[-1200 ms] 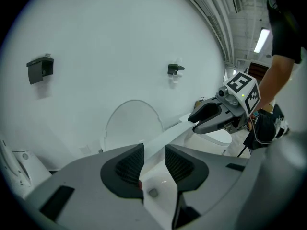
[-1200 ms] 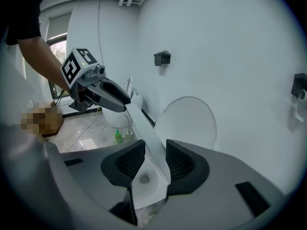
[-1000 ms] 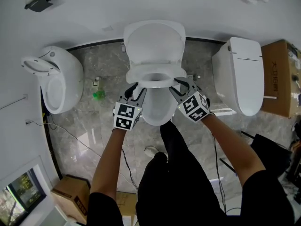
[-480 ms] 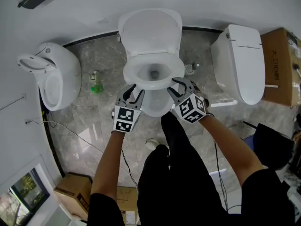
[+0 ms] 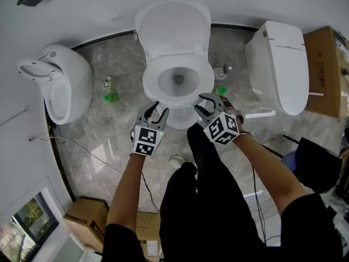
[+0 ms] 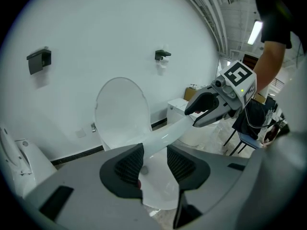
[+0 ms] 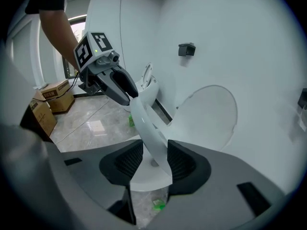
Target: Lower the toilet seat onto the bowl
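Three white toilets stand along a curved white wall [image 5: 82, 10] on a grey marble floor [image 5: 109, 141]; the middle one is the subject.

Toilet seat [image 5: 177, 107]: a glossy white oval ring with a smooth, rounded edge. It lies low and nearly flat over the bowl [image 5: 180, 122], hinge end toward the wall. Whether it already rests on the rim cannot be told. The lid [image 5: 173, 29] stands upright behind it.

Left gripper [image 5: 157, 110]: at the front left of the ring. Its jaws have just been opening and stand apart. The ring passes between the ribbed black pads [image 6: 128, 164], which do not visibly clamp it.

Right gripper [image 5: 203, 103]: at the front right of the ring, in the same state. Its jaws have just been opening, and the ring runs between them unclamped.

Bowl contents: a white basin with a dark outlet [image 5: 178, 81] at its base; nothing else shows inside.

Other containers: a cardboard box [image 5: 326, 70] at the right edge and a second cardboard box [image 5: 84, 222] at lower left. The contents of both are hidden.
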